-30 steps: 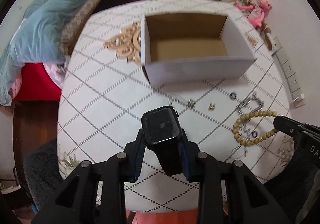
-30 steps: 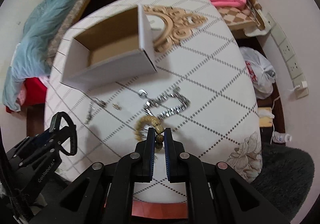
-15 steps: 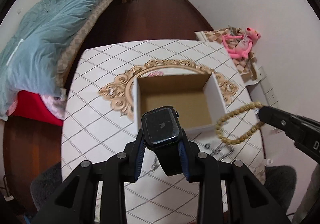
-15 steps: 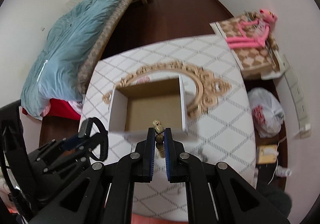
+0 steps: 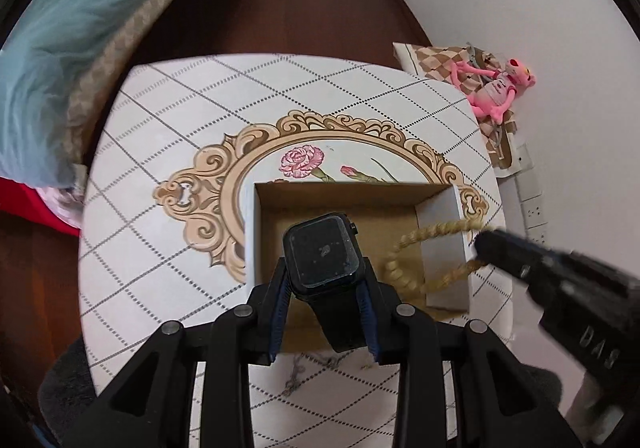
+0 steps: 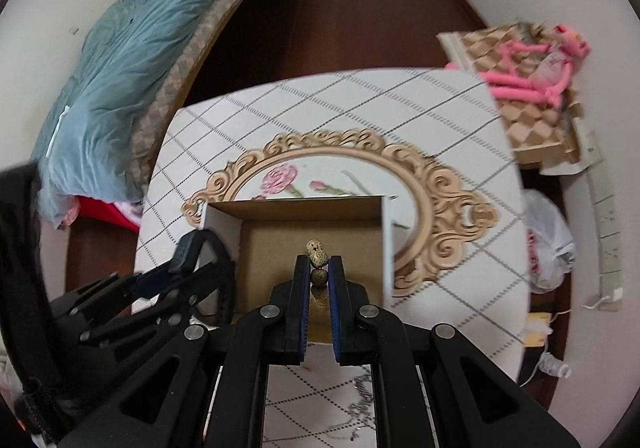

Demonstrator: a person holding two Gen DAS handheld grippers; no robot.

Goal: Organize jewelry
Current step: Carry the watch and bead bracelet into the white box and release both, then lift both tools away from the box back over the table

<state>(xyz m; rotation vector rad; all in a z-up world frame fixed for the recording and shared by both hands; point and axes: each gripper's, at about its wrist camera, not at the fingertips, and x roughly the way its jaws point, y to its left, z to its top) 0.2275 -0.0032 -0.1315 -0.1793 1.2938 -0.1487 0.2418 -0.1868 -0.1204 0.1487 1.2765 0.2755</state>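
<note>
— Looking down from the left wrist, what is held?

— A black watch (image 5: 322,254) is gripped by the left gripper (image 5: 323,298). Its fingers (image 5: 280,298) are closed partway, and the watch band is squeezed between them. The watch is held above the open cardboard box (image 5: 250,232), over its near side.

— And what is held on the right?

— A string of tan beads (image 6: 317,253) is pinched by the right gripper (image 6: 319,280). Its fingers (image 6: 301,288) are shut nearly all the way, with one spotted bead seen sticking up past the tips. In the left wrist view the bead loop (image 5: 420,248) is seen hanging across the right wall of the box, partly inside it. That part is blurred.

— Where is the box placed?

— It is set on the white worktop (image 5: 160,248) with the checked lines, near the middle, on top of the gold frame picture with pink flowers (image 5: 302,162).

— Is more jewelry seen?

— A silver chain (image 6: 362,404) is seen on the worktop by its near edge, under the right gripper. A thin chain (image 5: 298,378) is seen there in the left view too.

— What is beside the worktop?

— A pink toy (image 5: 496,88) is laid off its far right corner, and a blue blanket (image 6: 120,68) is spread on a bed past the left edge.
</note>
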